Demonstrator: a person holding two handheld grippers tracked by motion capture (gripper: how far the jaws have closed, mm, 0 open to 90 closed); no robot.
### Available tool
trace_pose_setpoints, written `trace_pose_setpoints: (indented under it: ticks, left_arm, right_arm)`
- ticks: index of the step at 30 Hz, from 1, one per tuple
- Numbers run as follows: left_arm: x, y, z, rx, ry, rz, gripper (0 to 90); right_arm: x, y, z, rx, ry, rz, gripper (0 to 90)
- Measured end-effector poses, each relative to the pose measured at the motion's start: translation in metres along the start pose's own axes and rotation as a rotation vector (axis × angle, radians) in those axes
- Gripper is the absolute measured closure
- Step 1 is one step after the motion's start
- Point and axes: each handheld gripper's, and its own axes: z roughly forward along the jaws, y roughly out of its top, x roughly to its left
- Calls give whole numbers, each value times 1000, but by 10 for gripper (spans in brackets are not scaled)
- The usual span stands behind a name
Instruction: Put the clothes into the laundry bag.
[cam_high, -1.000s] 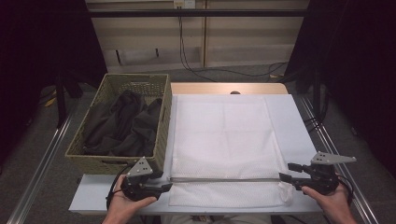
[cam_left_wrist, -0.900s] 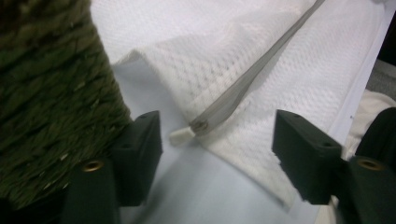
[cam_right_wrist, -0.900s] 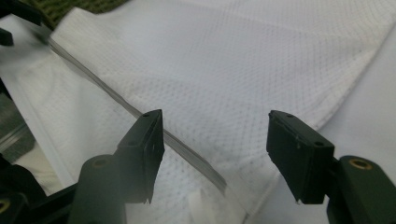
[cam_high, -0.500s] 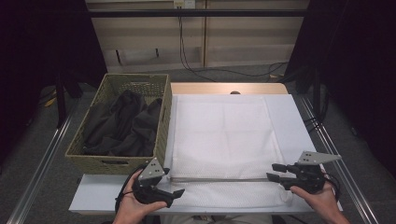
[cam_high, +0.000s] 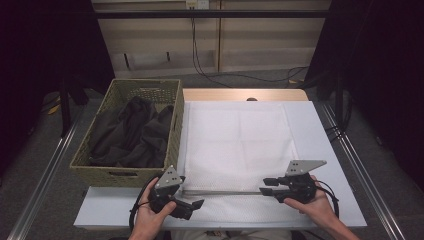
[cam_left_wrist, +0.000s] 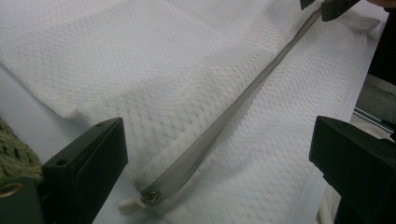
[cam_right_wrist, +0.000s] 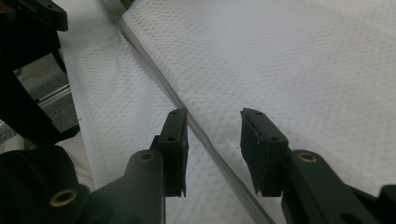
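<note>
1. The wicker basket (cam_high: 125, 170) of dark clothes sits at the left, just beside the white mesh laundry bag (cam_high: 235, 145), which lies flat on the table (cam_high: 320, 150).
2. The left gripper (cam_high: 192, 205) hovers near the zipper's (cam_high: 222, 192) left end, jaws spread wide, holding nothing.
3. The zipper pull (cam_left_wrist: 150, 197) lies at that end, beside a small white tab; it is probably the firmest place to take hold.
4. The mesh looks light, soft and floppy, likely to bunch or slide when tugged.
5. The right gripper (cam_high: 265, 186) straddles the zipper's right end, jaws apart and not pinching it.
</note>
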Motion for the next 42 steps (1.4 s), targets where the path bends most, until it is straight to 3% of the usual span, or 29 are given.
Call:
trace_pose_setpoints:
  ticks: [5, 8, 15, 17, 20, 22, 24, 32, 35, 38, 42]
  left_arm:
    - [-3, -1, 4, 1, 24, 22, 26]
    - [-2, -4, 1, -27, -10, 30, 43]
    - [-10, -1, 5, -47, -34, 59, 44]
    - [-13, -1, 4, -44, -30, 83, 43]
    - [-13, -1, 3, -50, -32, 79, 43]
    - [-13, -1, 3, -55, -28, 79, 42]
    - [-12, -2, 4, -45, -27, 86, 42]
    - [-15, -4, 3, -33, -30, 106, 42]
    - [-15, -4, 2, -31, -25, 107, 41]
    - [-16, -5, 2, -29, -23, 109, 42]
    - [-16, -4, 1, -39, -27, 110, 42]
  right_arm:
    - [4, 5, 18, 36, 23, -29, 693]
    - [4, 8, 28, 56, 38, -34, 735]
    - [7, 18, 52, 98, 56, -74, 759]
    - [9, 20, 56, 110, 69, -88, 778]
    - [10, 21, 64, 126, 96, -99, 801]
    - [11, 19, 68, 143, 85, -117, 810]
    - [10, 17, 71, 169, 70, -148, 812]
    - [-1, 14, 69, 169, 20, -136, 783]
    - [-1, 14, 69, 164, 16, -151, 766]
    - [0, 15, 68, 171, -16, -169, 746]
    - [-2, 13, 67, 168, 23, -172, 661]
